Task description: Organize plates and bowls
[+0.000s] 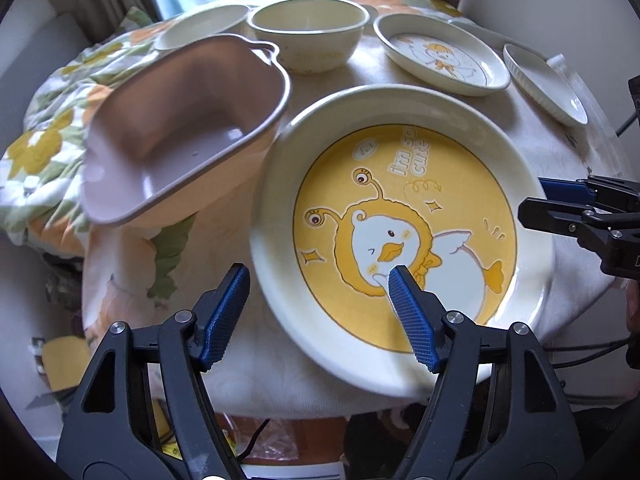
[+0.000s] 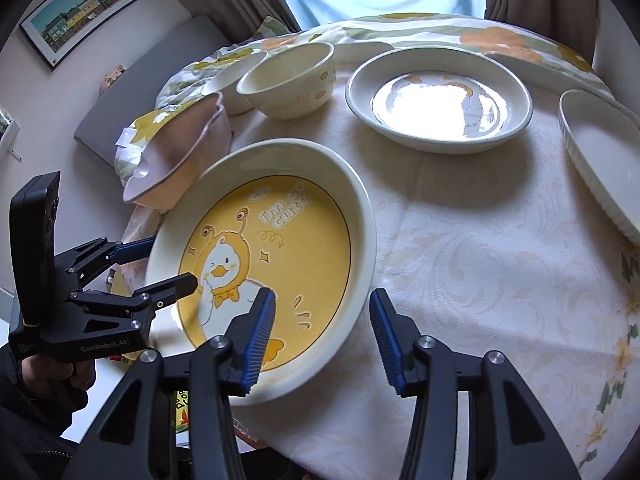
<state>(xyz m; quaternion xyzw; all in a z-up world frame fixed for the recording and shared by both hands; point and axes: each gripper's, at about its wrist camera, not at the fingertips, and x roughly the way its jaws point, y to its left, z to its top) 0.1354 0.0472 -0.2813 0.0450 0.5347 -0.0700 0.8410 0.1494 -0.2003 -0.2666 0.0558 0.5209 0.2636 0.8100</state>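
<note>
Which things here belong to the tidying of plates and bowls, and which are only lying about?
For the job: yellow duck plate, pink bowl, cream bowl, white duck plate, ribbed white dish.

Lying about: floral blanket, framed picture.

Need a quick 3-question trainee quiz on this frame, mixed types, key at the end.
1. True or false: the left claw is shut on the yellow duck plate.
2. Multiple choice: what lies nearest the pink bowl? A) ribbed dish B) yellow duck plate C) white duck plate
3. Fill in: the right claw straddles the yellow duck plate's ____.

Key:
1. False. It is open, one finger over the plate's well, one outside the rim.
2. B
3. rim
</note>
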